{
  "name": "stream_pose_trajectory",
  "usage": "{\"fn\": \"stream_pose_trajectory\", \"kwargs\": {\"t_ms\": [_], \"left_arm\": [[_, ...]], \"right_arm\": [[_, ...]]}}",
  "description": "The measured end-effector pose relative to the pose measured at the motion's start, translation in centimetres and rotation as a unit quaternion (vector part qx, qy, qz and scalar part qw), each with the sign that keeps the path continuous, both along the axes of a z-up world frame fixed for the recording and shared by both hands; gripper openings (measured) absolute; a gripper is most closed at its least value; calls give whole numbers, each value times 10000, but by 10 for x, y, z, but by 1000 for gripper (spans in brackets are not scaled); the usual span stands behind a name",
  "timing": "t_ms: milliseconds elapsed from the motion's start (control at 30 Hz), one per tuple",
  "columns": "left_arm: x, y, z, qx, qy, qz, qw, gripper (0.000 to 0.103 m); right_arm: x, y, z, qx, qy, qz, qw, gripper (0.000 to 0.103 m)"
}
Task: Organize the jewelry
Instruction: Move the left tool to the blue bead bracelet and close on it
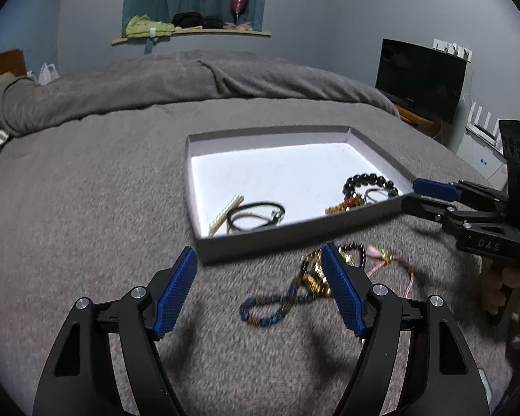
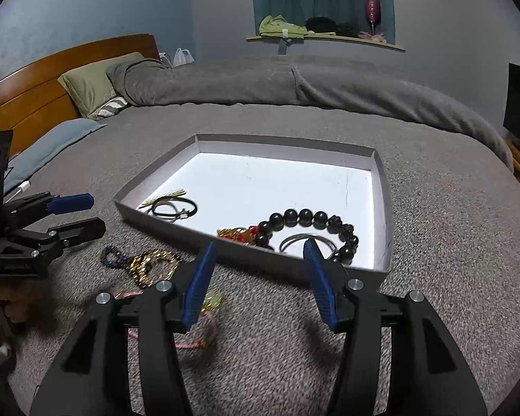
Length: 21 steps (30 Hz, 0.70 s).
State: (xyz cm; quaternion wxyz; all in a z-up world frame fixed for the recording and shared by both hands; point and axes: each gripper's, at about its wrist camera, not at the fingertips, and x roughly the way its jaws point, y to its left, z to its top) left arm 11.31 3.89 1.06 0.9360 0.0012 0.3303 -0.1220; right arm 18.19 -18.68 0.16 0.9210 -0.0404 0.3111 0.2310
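Note:
A shallow grey box (image 1: 294, 230) (image 2: 253, 251) with a white floor lies on the grey bed. Inside are a black bead bracelet (image 1: 371, 182) (image 2: 308, 220), a black cord bracelet (image 1: 256, 215) (image 2: 173, 208), a pale bar clip (image 1: 225, 215), a silver ring (image 2: 301, 239) and a red-gold piece (image 2: 239, 234). Loose on the blanket in front lie a blue bead bracelet (image 1: 274, 306) (image 2: 112, 258), a gold chain (image 1: 313, 277) (image 2: 152, 263) and a pink cord bracelet (image 1: 395, 263) (image 2: 204, 312). My left gripper (image 1: 260, 263) (image 2: 83, 213) is open and empty above the blanket. My right gripper (image 2: 260, 253) (image 1: 412, 194) is open and empty at the box's near edge.
A rolled grey duvet (image 1: 190, 83) crosses the bed's far side. A wooden headboard (image 2: 34, 97) and pillows (image 2: 93, 83) are at the left. A black monitor (image 1: 419, 79) stands to the right. A window shelf (image 1: 190, 33) holds clothes.

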Motion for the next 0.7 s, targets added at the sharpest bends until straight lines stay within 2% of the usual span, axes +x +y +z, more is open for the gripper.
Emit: {"fn": "stream_pose_trajectory", "kwargs": {"t_ms": [100, 267, 433, 467, 700], "left_arm": [[-7, 2, -5, 10, 60, -13, 10000, 75], [-18, -4, -12, 126, 90, -151, 9998, 75], [-19, -12, -20, 303, 125, -265, 9991, 75], [-18, -12, -21, 298, 141, -274, 9991, 75], [-5, -10, -33, 136, 581, -332, 9977, 78]], "right_arm": [[-6, 1, -3, 12, 54, 90, 9999, 61], [-16, 3, -12, -134, 142, 202, 9996, 62], [-22, 5, -19, -168, 226, 267, 9992, 70], [-23, 5, -20, -167, 216, 266, 9993, 74], [-31, 4, -26, -100, 289, 350, 9989, 86]]}}
